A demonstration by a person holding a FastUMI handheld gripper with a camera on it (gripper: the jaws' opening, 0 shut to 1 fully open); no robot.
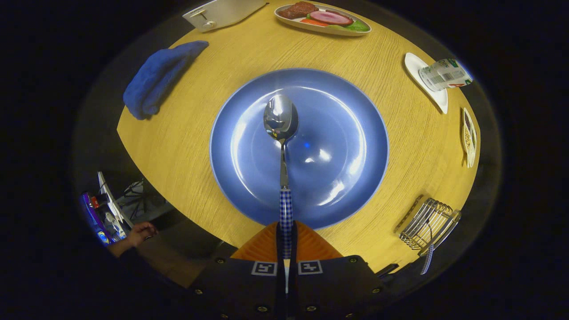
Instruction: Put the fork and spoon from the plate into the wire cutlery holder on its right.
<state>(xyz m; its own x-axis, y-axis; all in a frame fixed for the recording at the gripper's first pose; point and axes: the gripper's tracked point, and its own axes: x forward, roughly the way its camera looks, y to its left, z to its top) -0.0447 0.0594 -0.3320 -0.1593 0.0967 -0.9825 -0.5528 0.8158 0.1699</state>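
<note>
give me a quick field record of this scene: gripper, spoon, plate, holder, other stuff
gripper: gripper shut on the spoon's checked handle
spoon: spoon held over the plate, bowl pointing away from the fingers
plate: blue plate just ahead of the fingers, nothing lying on it
holder: wire cutlery holder right of the plate, a checked handle sticking out of it
table: round wooden table
other: blue cloth left of the plate; dish of food beyond it

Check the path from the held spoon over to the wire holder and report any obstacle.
Nothing visible blocks it. The gripper is shut on the spoon above the blue plate; bare table lies between plate and wire cutlery holder, which already holds a checked handle.
</note>
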